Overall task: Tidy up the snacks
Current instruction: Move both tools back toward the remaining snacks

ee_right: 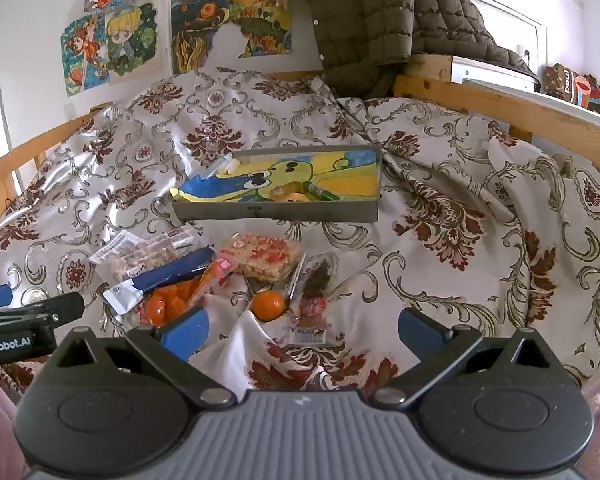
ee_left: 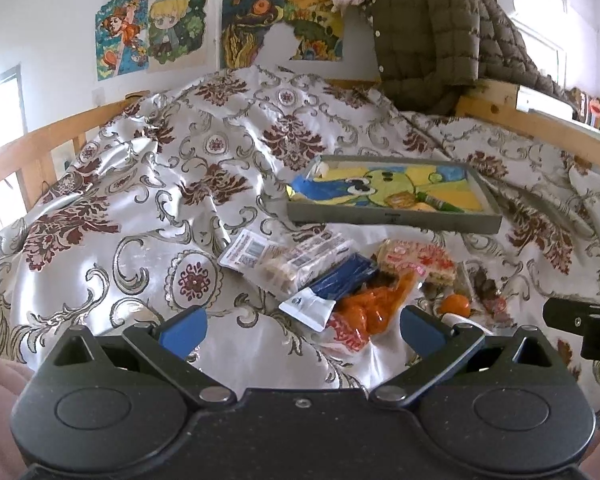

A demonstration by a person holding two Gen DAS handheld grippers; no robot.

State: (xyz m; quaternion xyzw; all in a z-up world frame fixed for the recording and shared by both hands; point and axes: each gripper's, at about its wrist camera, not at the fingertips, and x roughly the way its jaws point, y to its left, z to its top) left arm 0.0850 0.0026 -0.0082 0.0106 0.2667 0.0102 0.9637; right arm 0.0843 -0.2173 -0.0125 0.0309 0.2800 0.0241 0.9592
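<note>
Left wrist view: we held our left tongs point(ee_left: 302, 330) wide and empty at lower centre, the snack pile point(ee_left: 332, 276) just above on the bed quilt point(ee_left: 140, 200). Our right tongs point(ee_right: 302, 330) were wide too, below the grey tray point(ee_right: 276, 212) at centre.

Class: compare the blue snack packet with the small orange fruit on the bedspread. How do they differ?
The blue packet is long, flat and wrapped; the orange fruit is round and unwrapped. The packet lies across other snacks; the fruit sits on the bedspread. Both lie outside the tray.
</note>
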